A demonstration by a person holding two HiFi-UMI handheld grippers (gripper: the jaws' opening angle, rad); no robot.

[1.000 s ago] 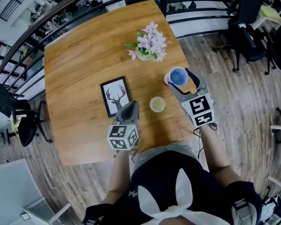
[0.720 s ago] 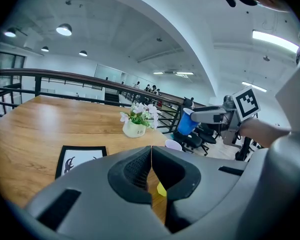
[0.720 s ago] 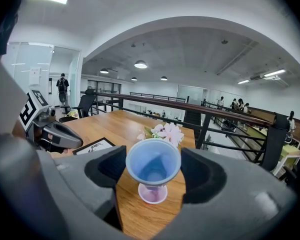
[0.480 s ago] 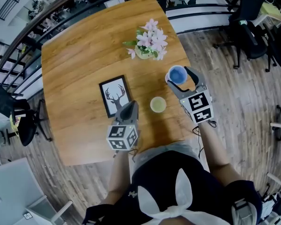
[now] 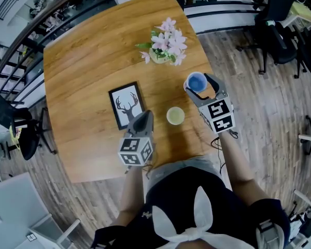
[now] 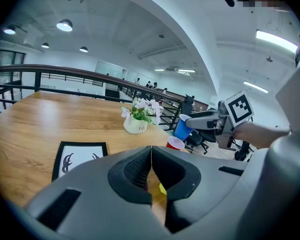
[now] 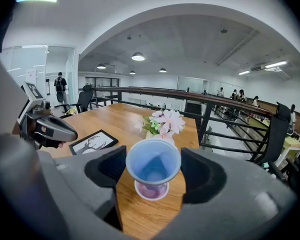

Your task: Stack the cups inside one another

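Observation:
My right gripper (image 5: pixel 198 83) is shut on a blue cup (image 7: pixel 153 165), held upright just above a red cup (image 7: pixel 151 190) that stands near the table's right edge. In the left gripper view the blue cup (image 6: pixel 182 127) hangs tilted over the red cup (image 6: pixel 175 143). A yellow-green cup (image 5: pixel 174 115) stands alone on the wooden table (image 5: pixel 88 71) between the two grippers. My left gripper (image 5: pixel 143 120) is shut and holds nothing, just left of that cup; its jaws meet in the left gripper view (image 6: pixel 151 154).
A framed deer picture (image 5: pixel 127 105) lies left of the cups. A white pot of pink flowers (image 5: pixel 164 50) stands behind them. The table's right edge is close to the red cup, and a black railing (image 7: pixel 225 109) runs beyond it.
My right gripper has sunk a little with the blue cup, closer to the red cup. The left gripper has stayed where it was.

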